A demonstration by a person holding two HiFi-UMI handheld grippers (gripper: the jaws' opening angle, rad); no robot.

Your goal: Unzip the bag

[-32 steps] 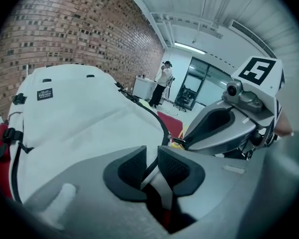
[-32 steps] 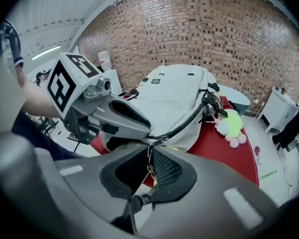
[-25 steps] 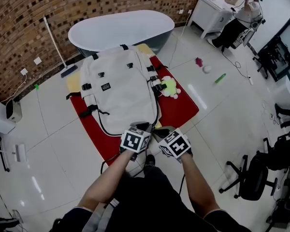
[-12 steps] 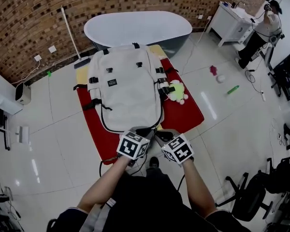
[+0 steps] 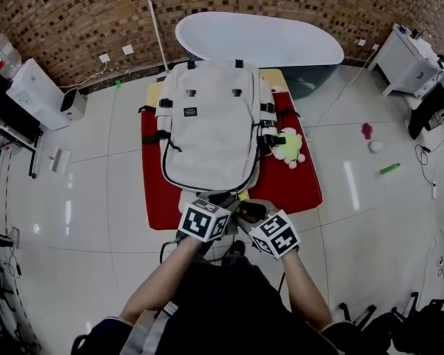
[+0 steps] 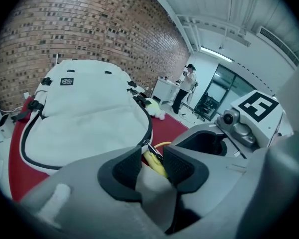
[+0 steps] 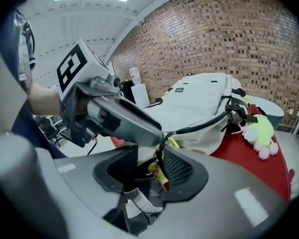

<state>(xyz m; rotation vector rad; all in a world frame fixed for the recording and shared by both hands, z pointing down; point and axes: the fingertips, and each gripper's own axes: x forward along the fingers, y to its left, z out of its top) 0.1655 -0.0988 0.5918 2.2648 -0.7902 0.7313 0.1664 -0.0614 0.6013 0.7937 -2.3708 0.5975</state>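
A white backpack (image 5: 207, 132) lies flat on a red mat (image 5: 300, 183), its black zipper (image 5: 163, 170) running round the edge. Both grippers meet at the bag's near end. My left gripper (image 5: 217, 200) is open, its jaws having just been opening. A zipper pull (image 6: 150, 151) with a yellow tag (image 6: 156, 165) lies loose between its pads, as the left gripper view (image 6: 153, 164) shows. My right gripper (image 5: 249, 210) has just been opening too. In the right gripper view (image 7: 152, 167) a chain pull (image 7: 161, 151) and yellow tag (image 7: 162, 176) hang in the gap, not pinched.
A white bathtub (image 5: 259, 39) stands behind the mat against the brick wall. A yellow-green plush toy (image 5: 290, 146) lies by the bag's right side. Small items (image 5: 390, 168) dot the floor to the right. A white cabinet (image 5: 407, 61) stands far right.
The head view has swung, so the bag now sits nearer the middle. Both grippers stay together at the bag's near end and have rolled slightly.
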